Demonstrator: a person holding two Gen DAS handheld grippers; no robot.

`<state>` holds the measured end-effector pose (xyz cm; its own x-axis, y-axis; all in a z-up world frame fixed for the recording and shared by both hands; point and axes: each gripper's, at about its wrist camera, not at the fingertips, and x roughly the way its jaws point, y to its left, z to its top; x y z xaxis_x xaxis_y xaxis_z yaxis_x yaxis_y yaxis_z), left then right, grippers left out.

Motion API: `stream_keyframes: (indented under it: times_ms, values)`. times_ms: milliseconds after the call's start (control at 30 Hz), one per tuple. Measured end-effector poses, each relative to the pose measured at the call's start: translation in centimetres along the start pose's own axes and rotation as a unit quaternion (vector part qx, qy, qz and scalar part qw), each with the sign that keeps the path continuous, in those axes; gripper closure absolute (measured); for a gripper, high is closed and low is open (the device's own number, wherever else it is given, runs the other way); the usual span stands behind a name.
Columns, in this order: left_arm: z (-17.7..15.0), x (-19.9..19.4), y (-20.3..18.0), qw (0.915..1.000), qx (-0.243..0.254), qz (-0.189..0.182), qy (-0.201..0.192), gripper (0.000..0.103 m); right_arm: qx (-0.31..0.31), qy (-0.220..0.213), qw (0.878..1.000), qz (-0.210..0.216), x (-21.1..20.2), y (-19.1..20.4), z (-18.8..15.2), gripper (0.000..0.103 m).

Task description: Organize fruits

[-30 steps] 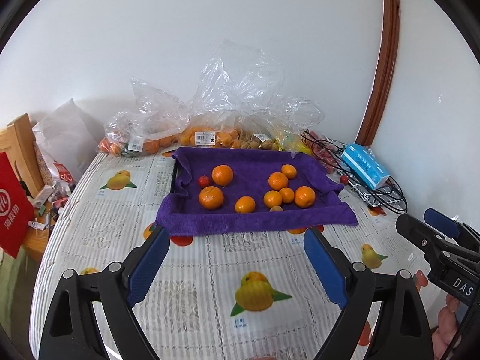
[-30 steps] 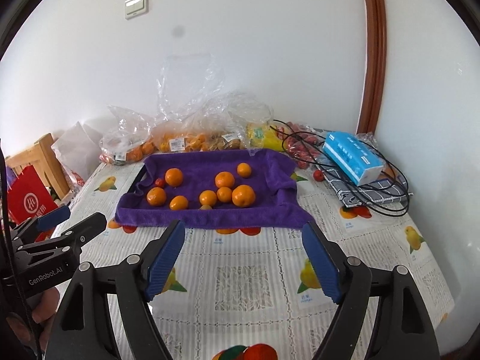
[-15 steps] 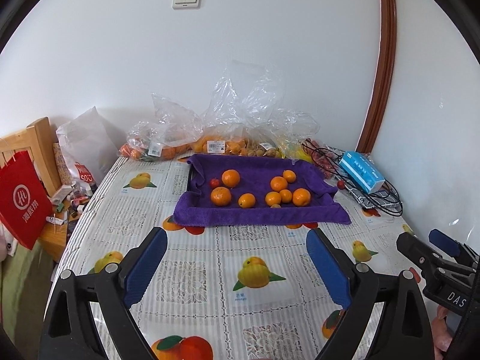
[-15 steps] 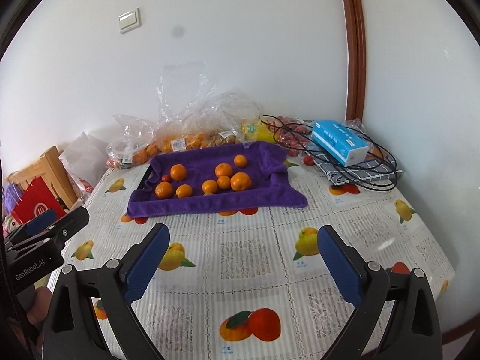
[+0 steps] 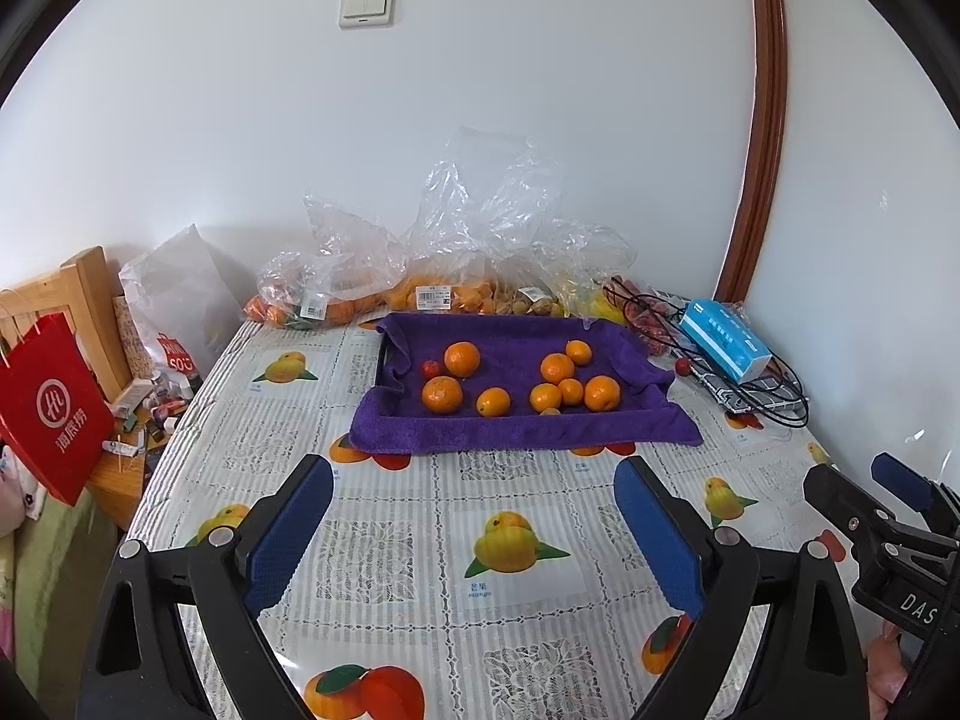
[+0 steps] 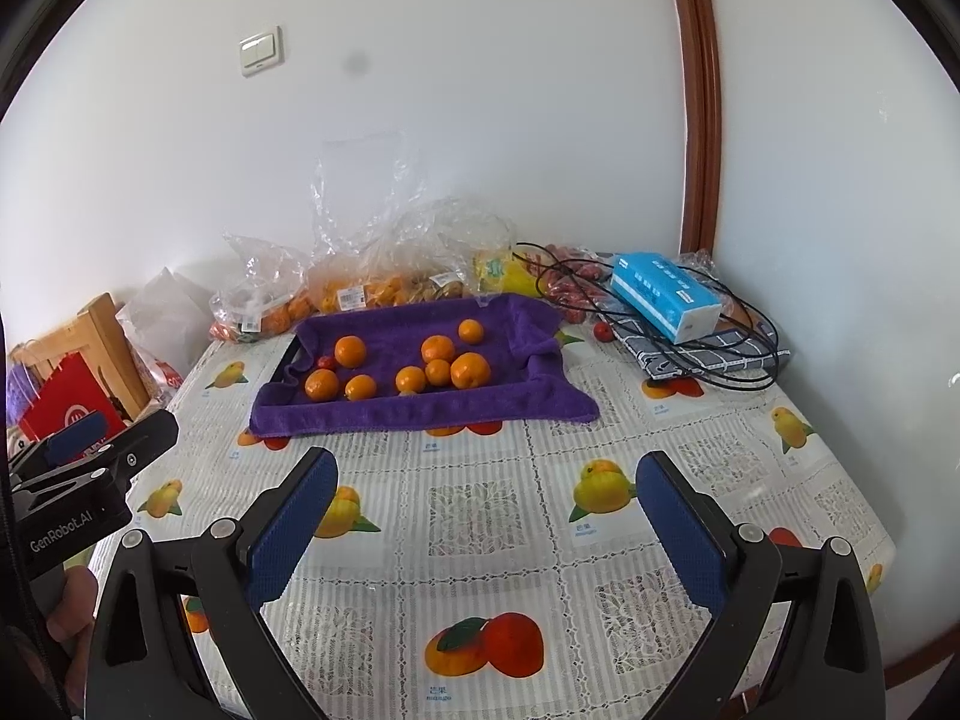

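A: How do the tongs stand?

B: Both tilt downward over the table [image 5: 414, 546]. The left gripper [image 5: 474, 534] gapes wide with nothing between its blue pads. The right gripper [image 6: 486, 528] has just been opening and now stands spread wide, gripping nothing.

A: And the fruit?

B: The oranges [image 5: 442, 394] lie on the purple towel [image 5: 528, 429], well ahead of both sets of tongs, with a small red fruit [image 5: 429, 368] beside them. Bags of fruit [image 5: 432, 294] sit behind the towel.

A: What has changed?

B: Both tongs have backed away; a second ago the towel's near edge lay just ahead of the fingertips, now well apart.
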<state>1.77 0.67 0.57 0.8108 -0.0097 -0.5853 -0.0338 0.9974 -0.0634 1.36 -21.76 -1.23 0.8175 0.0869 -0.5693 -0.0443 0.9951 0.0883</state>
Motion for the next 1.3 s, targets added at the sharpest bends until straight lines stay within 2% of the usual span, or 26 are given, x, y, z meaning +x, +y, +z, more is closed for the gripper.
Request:
stream_keyframes:
  times_ms: [1300]
  values:
    - [-0.05, -0.42, -0.43, 1.0000, 0.000, -0.002, -0.002, 0.008, 0.007, -0.004, 1.000, 0.003, -0.31, 0.00, -0.09, 0.004]
